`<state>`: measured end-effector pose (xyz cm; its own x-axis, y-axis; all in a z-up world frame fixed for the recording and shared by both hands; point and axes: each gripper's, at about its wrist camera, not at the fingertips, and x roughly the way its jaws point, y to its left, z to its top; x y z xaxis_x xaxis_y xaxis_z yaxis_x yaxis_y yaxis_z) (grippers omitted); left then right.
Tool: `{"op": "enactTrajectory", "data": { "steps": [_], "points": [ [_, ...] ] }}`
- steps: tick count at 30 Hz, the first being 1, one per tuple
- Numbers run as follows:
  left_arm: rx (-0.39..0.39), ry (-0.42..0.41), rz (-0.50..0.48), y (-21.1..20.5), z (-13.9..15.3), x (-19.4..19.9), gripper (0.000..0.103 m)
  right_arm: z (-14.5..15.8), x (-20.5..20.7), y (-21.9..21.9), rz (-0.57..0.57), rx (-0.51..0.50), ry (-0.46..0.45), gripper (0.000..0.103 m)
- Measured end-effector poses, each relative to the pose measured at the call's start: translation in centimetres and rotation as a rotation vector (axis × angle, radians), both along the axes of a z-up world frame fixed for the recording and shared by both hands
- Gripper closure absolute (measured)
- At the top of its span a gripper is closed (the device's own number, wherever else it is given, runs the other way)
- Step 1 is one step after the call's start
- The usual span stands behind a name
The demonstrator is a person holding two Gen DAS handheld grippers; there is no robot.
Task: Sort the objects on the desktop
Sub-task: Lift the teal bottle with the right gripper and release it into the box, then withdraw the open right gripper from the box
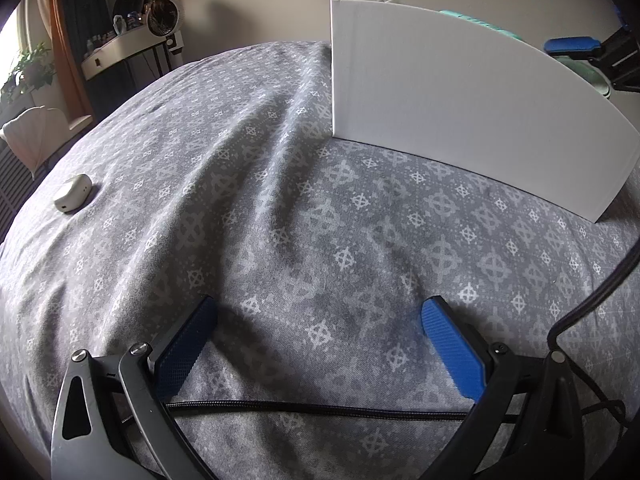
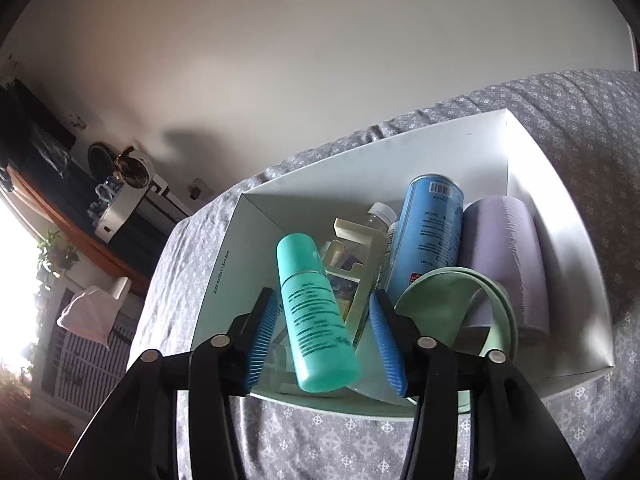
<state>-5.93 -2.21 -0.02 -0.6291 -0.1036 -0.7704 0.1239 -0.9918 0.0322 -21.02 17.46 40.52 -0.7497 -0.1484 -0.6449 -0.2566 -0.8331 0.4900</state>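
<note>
Right tongs [image 2: 324,336] stand parted around my teal bottle [image 2: 316,312] over the white box [image 2: 560,208]; left tongs [image 1: 320,344] spread above the bed [image 1: 280,200].

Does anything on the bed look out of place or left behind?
One small white case lies alone on the grey bedspread, far from the white box where the bottles are piled. Nothing looks spilled or broken.

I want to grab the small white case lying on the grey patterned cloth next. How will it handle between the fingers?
The small white case looks like smooth, rounded hard plastic, so it would likely stay stiff but could slip or squirt out of a pinch. It seems light for its size, and a push may slide it or drag the wrinkled cloth along.
</note>
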Motion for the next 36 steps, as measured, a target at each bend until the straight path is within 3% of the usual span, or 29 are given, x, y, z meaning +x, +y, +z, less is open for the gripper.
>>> {"op": "enactTrajectory", "data": {
  "steps": [5, 8, 11, 14, 19, 23, 30, 34, 36],
  "points": [
    [0.000, 0.000, 0.000, 0.0, 0.0, 0.0, 0.000, 2.5, 4.3, -0.3, -0.028, 0.105, 0.062, 0.014],
    [0.000, 0.000, 0.000, 0.1, 0.0, 0.0, 0.000, 3.0, 7.7, -0.1, -0.050, 0.145, 0.063, 0.011],
    [0.000, 0.000, 0.000, 0.1, 0.0, 0.0, 0.000, 2.4, 11.0, 0.3, -0.091, 0.164, 0.041, 0.000],
    [0.000, 0.000, 0.000, 0.1, 0.0, 0.0, 0.000, 0.4, 14.1, 0.9, -0.142, 0.177, -0.014, 0.000],
    [0.000, 0.000, 0.000, 0.1, 0.0, 0.0, 0.000, -5.5, 17.6, 2.8, -0.251, 0.129, -0.146, 0.000],
    [0.000, 0.000, 0.000, 0.0, 0.0, 0.0, 0.000, -9.0, 18.3, 3.0, -0.243, 0.146, -0.221, 0.000],
    [-0.001, 0.000, 0.000, 0.1, 0.0, 0.1, 0.000, -9.0, 18.1, 2.7, -0.211, 0.226, -0.167, 0.000],
    [0.000, 0.000, 0.000, 0.1, 0.0, 0.1, 0.000, -10.4, 17.8, 2.1, -0.195, 0.267, -0.202, 0.000],
    [0.000, -0.001, 0.000, 0.1, 0.0, 0.1, 0.000, -11.3, 17.2, 1.1, -0.164, 0.370, -0.231, 0.000]
  ]
}}
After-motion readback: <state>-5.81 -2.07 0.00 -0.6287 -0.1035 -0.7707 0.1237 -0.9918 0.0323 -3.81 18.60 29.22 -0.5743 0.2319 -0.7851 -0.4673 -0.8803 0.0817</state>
